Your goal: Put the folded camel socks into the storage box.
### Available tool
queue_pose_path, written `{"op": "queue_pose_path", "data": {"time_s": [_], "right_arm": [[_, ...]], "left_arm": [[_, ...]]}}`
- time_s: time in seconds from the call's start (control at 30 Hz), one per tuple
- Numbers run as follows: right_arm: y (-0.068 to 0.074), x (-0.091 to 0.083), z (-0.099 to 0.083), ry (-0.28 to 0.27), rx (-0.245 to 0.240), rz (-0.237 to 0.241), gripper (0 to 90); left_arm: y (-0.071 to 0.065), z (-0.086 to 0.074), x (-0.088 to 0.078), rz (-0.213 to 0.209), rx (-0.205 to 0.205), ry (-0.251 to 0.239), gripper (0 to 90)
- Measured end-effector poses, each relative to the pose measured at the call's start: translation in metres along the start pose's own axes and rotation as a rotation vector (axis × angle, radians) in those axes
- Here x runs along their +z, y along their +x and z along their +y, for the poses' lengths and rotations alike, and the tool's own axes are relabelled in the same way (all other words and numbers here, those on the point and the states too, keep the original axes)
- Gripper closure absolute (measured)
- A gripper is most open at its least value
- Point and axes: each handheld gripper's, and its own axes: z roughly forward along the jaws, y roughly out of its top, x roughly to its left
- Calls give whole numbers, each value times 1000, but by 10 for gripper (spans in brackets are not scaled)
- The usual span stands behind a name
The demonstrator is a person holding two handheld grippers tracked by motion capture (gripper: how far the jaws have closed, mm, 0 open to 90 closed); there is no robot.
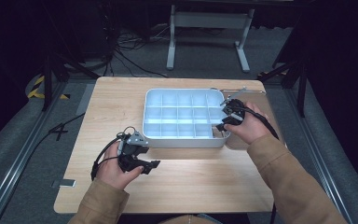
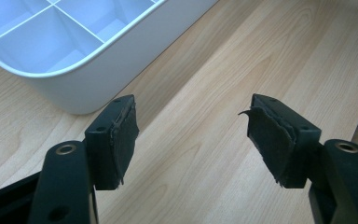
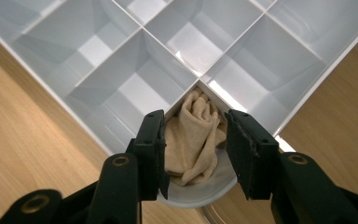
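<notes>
a dark room with grey floor surrounds a light wooden desk [image 1: 191, 186], and behind it stands the white frame of another table [image 1: 209, 28]. on the desk sits a white organizer tray [image 1: 154, 119] divided into many small compartments.

the left hand-held gripper [image 1: 150, 165] is held above bare wood, just in front of the near left corner of the tray and not touching it. in the left gripper view its jaws stand wide apart with nothing between them, and the rounded corner of the tray [image 2: 74, 88] is ahead to the left. one black pad [image 2: 270, 140] is frayed at its edge.

the right hand-held gripper [image 1: 223, 122] is at the near right corner of the tray. in the right gripper view its jaws [image 3: 196, 149] are partly apart, one on each side of a rolled beige cloth [image 3: 193, 135], which lies in the corner compartment. whether the pads press the cloth i cannot tell. the other compartments in view are empty.
</notes>
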Motion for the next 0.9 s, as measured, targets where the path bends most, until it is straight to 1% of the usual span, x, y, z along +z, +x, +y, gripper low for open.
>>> {"op": "queue_pose_path", "data": {"time_s": [0.17,0.2,0.23,0.3,0.4,0.47,0.5,0.63,0.67,0.83,0.9], "right_arm": [[4,-21,-7,-71,-24,28,570],[5,-25,-9,-85,-29,32,570],[5,-28,-10,-100,-37,33,568],[7,-34,-13,-124,-46,37,567],[10,-43,-19,-163,-63,57,562],[13,-48,-23,-183,-64,67,561],[14,-51,-25,-196,-73,76,557],[19,-59,-32,-224,-89,90,536],[21,-60,-33,-231,-93,93,530],[26,-64,-41,-258,-114,118,509],[28,-64,-45,-268,-114,131,500]], "left_arm": [[1,-2,-3,2,-15,-1,343],[1,-2,-4,4,-11,-1,344],[1,-2,-5,0,-16,4,344],[1,-2,-5,3,-10,1,344],[1,-1,-5,2,-3,6,344],[0,-2,-5,-2,-6,1,344],[0,-2,-5,-2,-6,2,344],[0,-1,-6,3,1,1,344],[-1,-1,-6,-1,-1,1,344],[-2,0,-6,-3,6,-2,343],[-3,1,-7,-1,30,-7,346]]}}
